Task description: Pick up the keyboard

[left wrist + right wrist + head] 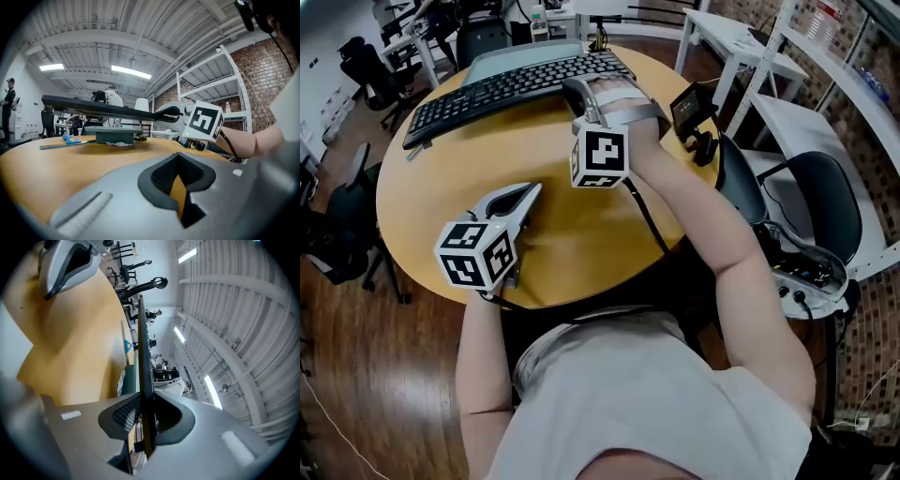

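A black keyboard (pixel 511 89) lies across the far side of the round wooden table (pixel 581 239). My right gripper (pixel 578 91) is shut on its near long edge, towards the right end. In the left gripper view the keyboard (pixel 93 107) hangs above the tabletop, held by the right gripper (pixel 169 112). Along the right gripper's jaws the keyboard (pixel 145 357) shows edge-on, pinched between the pads (pixel 127 414). My left gripper (pixel 533 191) rests low on the table near the front left, shut and holding nothing; its pads (pixel 164 174) meet.
A flat grey-green thing (pixel 520 56) lies behind and under the keyboard. A small black device (pixel 695 117) stands at the table's right edge. Office chairs (pixel 366 70) stand at the left, white desks (pixel 741 42) and a dark chair (pixel 825 202) at the right.
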Available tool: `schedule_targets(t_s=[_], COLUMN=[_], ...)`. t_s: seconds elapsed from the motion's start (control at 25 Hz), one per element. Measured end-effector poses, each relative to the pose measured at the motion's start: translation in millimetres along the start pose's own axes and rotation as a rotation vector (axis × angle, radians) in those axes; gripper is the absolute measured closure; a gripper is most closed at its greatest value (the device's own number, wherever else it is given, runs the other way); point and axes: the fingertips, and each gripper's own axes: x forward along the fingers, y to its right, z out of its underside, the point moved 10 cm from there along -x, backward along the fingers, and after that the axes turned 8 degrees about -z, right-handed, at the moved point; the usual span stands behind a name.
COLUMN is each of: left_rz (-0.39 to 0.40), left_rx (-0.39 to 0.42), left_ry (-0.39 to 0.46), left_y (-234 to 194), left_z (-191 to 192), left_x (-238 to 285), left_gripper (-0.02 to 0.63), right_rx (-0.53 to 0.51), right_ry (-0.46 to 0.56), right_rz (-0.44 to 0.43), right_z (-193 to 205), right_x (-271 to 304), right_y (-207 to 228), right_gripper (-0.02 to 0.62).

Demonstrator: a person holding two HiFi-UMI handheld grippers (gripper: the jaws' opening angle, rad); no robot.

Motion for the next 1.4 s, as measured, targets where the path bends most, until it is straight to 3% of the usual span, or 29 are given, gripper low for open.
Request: schedule_targets(t_s=[1.2, 1.4], left_rz=[0.003, 0.002], left_rx=[0.0, 0.0], left_ry=[-0.001, -0.004], left_y=[2.1, 2.3], left_z=[0.1, 0.9], left_x=[2.7, 3.0], left_gripper=[0.606, 0.606], right_rx=[-0.016, -0.016], right_ry=[0.017, 0.022], right_rz=[0.074, 0.047], right_z=[-5.9, -5.7], right_x=[-11.1, -8.9], right_y=[13.1, 6.1], right_gripper=[0.51, 0.509])
